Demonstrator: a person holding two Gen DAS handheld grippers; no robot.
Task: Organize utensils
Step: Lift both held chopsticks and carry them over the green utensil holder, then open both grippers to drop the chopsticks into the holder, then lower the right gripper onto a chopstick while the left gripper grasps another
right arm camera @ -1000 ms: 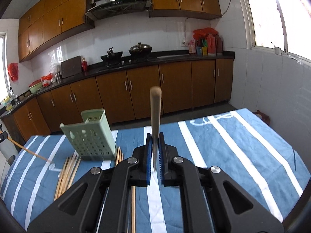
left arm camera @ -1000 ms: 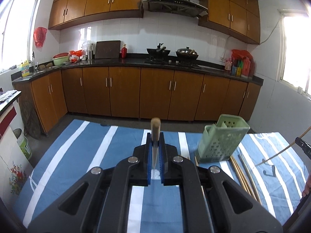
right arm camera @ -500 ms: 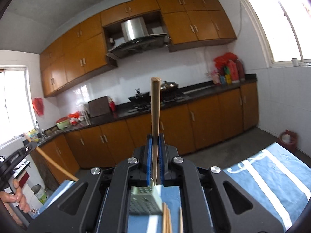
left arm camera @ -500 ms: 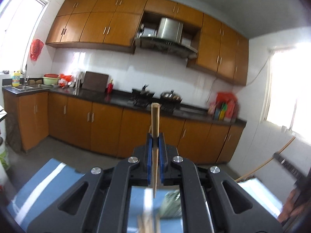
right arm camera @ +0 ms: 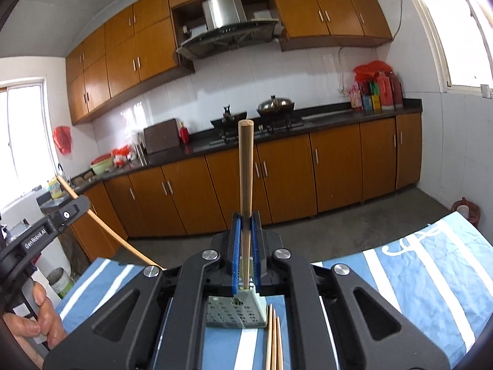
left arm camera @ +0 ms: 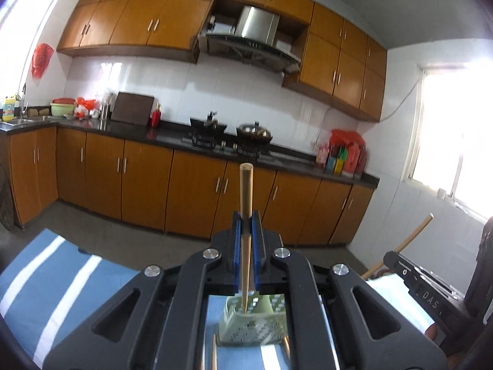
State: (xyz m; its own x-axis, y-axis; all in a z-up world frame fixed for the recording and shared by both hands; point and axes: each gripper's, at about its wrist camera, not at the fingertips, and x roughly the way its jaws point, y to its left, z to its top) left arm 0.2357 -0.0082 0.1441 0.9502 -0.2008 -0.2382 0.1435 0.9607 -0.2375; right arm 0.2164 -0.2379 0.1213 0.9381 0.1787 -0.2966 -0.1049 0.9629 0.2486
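Both grippers now raised, jaws clamped on upright chopsticks over green holder; loose chopsticks clear only in right view.

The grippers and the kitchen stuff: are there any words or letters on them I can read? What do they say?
"GenRobot.AI" on the side of the left gripper, seen from the right wrist.
"DAS", then cut off, on the side of the right gripper, seen from the left wrist.
Labels on the bottles on the counter: too small to read.
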